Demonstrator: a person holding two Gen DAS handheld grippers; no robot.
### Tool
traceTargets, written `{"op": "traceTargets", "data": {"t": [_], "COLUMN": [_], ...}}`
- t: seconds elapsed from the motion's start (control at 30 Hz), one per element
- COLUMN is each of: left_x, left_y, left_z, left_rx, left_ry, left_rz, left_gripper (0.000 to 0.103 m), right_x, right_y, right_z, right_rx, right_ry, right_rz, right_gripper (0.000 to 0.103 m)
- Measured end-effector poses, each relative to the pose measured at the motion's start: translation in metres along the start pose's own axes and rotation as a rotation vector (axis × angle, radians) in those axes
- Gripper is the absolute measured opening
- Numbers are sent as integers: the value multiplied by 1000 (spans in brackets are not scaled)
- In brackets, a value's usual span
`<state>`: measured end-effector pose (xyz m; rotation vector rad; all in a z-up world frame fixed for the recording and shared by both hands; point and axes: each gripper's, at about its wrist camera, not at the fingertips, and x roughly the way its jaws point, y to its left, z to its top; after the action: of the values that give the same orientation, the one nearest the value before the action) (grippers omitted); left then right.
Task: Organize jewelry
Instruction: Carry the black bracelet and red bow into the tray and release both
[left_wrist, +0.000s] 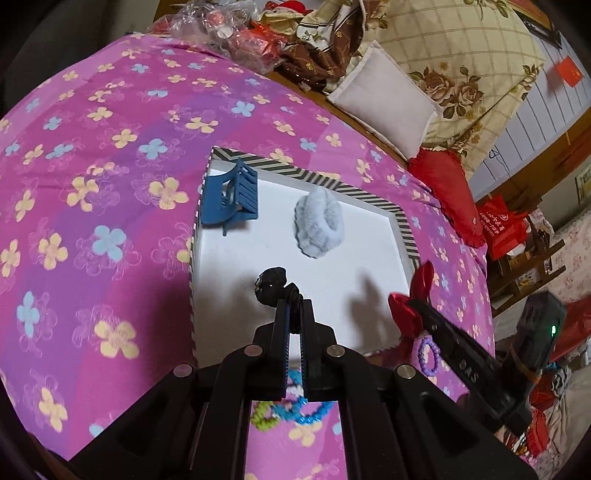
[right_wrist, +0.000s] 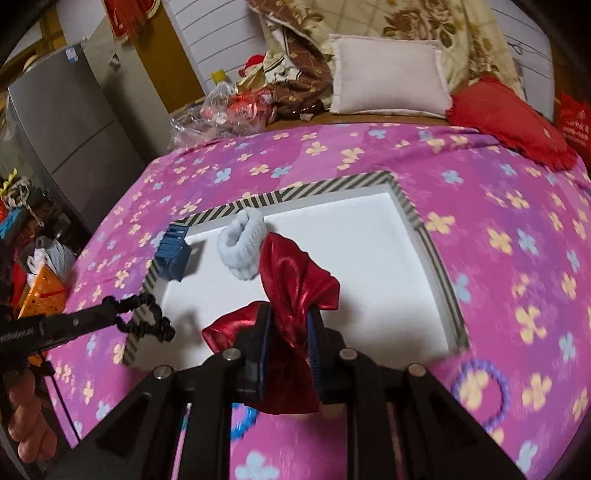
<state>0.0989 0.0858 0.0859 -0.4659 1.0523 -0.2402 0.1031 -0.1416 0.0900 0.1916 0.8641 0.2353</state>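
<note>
Black scrunchie (left_wrist: 272, 286) is hanging clamped in the left gripper (left_wrist: 293, 306), over the near-left edge of the white tray (left_wrist: 402, 221). Red satin bow (right_wrist: 291, 295) is sitting pinched in the right gripper (right_wrist: 290, 317), above the tray's near side. Blue claw clip (left_wrist: 231, 197) and grey fuzzy scrunchie (left_wrist: 319, 225) are lying inside. Purple bead bracelet (right_wrist: 480, 391) is lying on the pink floral bedspread (left_wrist: 92, 184).

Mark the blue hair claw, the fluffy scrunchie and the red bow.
blue hair claw (left_wrist: 231, 199), left wrist view, its ribbed side.
fluffy scrunchie (left_wrist: 319, 221), left wrist view, its plush ring.
red bow (right_wrist: 291, 273), right wrist view, its shiny upper loop.
</note>
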Motion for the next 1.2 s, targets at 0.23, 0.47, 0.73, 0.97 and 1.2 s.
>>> {"op": "traceTargets", "data": {"t": [0.23,0.47,0.73,0.97,1.2], "left_x": [21,36,46,44,33], "left_y": [16,25,28,33,24], "left_z": [6,13,12,12,7], "left_rx": [6,10,42,39,54], "left_ry": [35,49,42,8,-17], "left_rz": [30,75,157,182,173], "left_gripper": [0,0,0,13,26], "right_x": [49,98,143,130,86], "right_y": [4,17,29,18,1], "right_z": [34,62,72,71,61], "right_rx": [-31,-95,-120,-36,6], "right_ry": [48,90,152,117,71], "right_rz": [-48,-112,-113,-59,-38], "right_gripper": [19,19,22,49,54]}}
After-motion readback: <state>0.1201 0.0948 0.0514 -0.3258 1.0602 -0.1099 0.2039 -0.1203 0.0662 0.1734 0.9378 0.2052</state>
